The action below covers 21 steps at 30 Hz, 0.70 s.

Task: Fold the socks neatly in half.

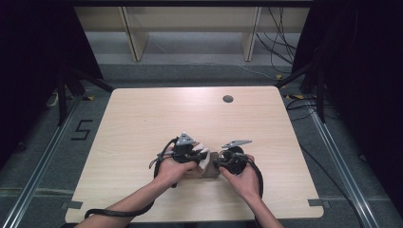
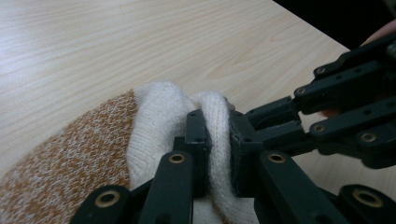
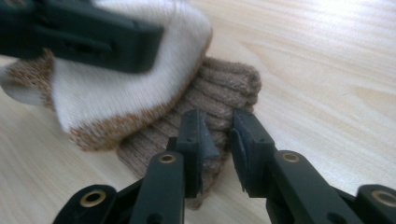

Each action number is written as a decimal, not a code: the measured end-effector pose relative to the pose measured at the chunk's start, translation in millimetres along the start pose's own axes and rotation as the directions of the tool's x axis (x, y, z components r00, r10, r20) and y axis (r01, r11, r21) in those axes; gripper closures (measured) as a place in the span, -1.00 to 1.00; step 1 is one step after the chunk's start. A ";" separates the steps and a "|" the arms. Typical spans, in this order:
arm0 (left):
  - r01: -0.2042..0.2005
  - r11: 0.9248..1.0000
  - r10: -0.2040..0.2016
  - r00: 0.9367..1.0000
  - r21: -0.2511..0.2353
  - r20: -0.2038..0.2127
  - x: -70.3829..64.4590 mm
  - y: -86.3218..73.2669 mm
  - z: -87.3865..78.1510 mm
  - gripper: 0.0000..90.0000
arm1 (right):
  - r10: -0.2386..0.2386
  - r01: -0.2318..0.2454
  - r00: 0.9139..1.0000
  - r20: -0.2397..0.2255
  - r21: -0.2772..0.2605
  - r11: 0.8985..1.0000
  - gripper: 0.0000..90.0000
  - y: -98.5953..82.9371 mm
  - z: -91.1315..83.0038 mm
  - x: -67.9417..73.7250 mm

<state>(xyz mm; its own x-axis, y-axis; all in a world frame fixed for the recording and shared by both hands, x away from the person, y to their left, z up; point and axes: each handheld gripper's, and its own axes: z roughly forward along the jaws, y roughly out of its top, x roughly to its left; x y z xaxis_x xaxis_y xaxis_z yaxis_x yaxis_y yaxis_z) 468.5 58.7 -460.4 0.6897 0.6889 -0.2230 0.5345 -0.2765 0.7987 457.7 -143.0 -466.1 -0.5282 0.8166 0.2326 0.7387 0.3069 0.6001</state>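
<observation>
Near the table's (image 1: 142, 118) front edge, both hand-held grippers clamp a sock (image 2: 154, 126) lying left-to-right.

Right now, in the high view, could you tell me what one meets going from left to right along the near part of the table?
Left gripper → white and orange knit → brown ribbed knit → right gripper.
</observation>
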 end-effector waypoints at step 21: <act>-0.036 0.999 0.036 0.999 0.000 -0.012 -8.0 -3.9 8.9 0.75 | 0.004 -0.009 0.999 -0.040 -0.104 0.995 0.60 63.3 -5.4 5.4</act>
<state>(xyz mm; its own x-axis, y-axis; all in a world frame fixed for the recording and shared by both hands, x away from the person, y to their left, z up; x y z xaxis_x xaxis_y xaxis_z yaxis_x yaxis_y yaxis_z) 465.3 48.3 -466.6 0.7025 0.6864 -0.1880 0.5097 -0.3010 0.8060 499.3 -121.8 -422.8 -0.5414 0.7976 0.2660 0.6955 0.2472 0.6746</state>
